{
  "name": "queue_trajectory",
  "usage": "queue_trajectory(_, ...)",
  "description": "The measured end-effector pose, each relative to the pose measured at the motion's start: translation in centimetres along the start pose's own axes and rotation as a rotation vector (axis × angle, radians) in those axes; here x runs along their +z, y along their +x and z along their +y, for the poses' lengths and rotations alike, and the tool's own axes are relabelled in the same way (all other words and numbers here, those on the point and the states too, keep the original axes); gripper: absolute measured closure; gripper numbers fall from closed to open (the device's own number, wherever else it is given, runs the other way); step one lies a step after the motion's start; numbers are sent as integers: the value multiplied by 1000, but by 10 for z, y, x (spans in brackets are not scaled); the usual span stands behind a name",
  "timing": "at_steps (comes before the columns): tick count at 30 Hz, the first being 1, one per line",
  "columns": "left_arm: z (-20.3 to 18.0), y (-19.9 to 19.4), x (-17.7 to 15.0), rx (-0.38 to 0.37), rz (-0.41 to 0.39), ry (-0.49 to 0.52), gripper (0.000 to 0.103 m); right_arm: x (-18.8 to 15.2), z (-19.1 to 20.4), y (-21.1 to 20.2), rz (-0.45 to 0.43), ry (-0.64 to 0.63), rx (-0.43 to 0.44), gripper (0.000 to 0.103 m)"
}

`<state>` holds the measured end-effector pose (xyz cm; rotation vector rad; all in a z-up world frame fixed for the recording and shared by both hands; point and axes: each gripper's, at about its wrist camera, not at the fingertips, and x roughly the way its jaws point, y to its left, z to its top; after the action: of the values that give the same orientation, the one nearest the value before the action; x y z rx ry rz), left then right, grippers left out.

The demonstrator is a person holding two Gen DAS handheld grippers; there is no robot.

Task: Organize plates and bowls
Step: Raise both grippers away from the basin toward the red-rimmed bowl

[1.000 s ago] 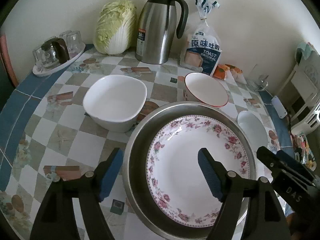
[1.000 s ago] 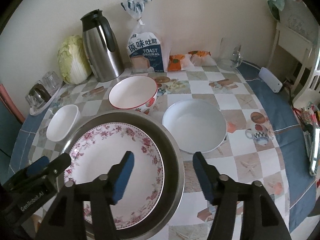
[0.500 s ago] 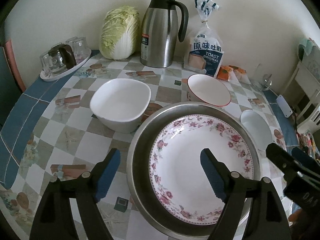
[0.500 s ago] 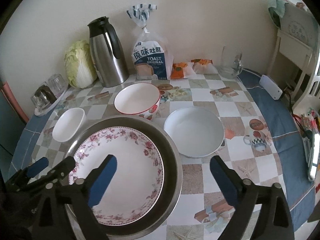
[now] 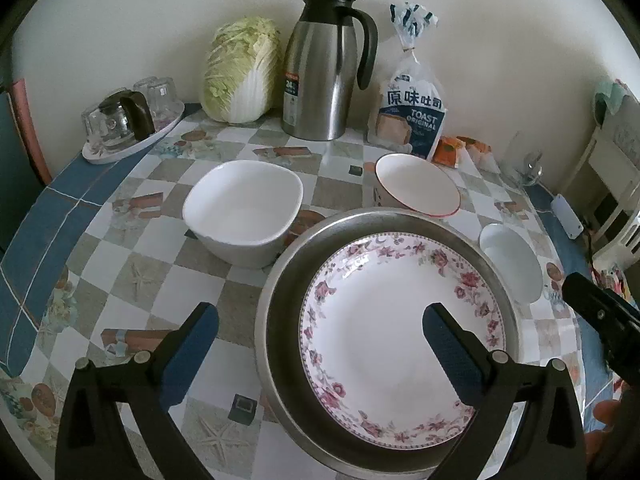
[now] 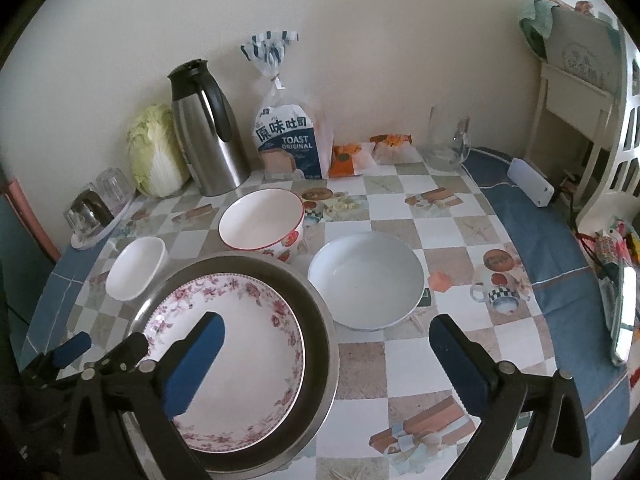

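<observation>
In the left wrist view, the left gripper (image 5: 320,342) hangs above the desk (image 5: 132,280) with its blue-padded fingers (image 5: 190,354) spread wide and holding nothing; one finger sits over the checked cloth, the other over the floral plate (image 5: 400,340). That plate lies inside a large steel basin (image 5: 288,280) at the near edge of the desk. Just beyond the basin on the left stands a square white bowl (image 5: 244,210), close to the basin's rim; behind the basin is a red-rimmed bowl (image 5: 418,186), and to the right a shallow white bowl (image 5: 510,262) partly hidden by the basin's edge. Along the wall stand a cabbage (image 5: 240,70), a steel thermos jug (image 5: 324,66) and a bag of toast (image 5: 414,114), with a tray of upturned glasses (image 5: 128,120) at far left. In the right wrist view, the right gripper (image 6: 326,346) is likewise wide apart and empty, one finger (image 6: 196,364) over the floral plate (image 6: 240,360), the other over bare cloth. The steel basin (image 6: 316,320) fills the lower left, with the left gripper (image 6: 80,354) showing at its near-left rim. The shallow white bowl (image 6: 366,280) rests just right of the basin, the red-rimmed bowl (image 6: 262,220) behind it, and the square white bowl (image 6: 136,268) to its left.
</observation>
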<state>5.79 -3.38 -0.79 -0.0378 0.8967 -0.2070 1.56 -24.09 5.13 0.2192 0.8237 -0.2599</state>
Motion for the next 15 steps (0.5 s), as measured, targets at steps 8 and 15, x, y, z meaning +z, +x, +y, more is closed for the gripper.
queue_trajectory(8,8,-5,4,-15,-3,-45,1,0,-6,-3,2,22,18,0)
queue_trajectory(15,16,-20,27,-15,-41,-74,1,1,-18,-4,0,64,40,0)
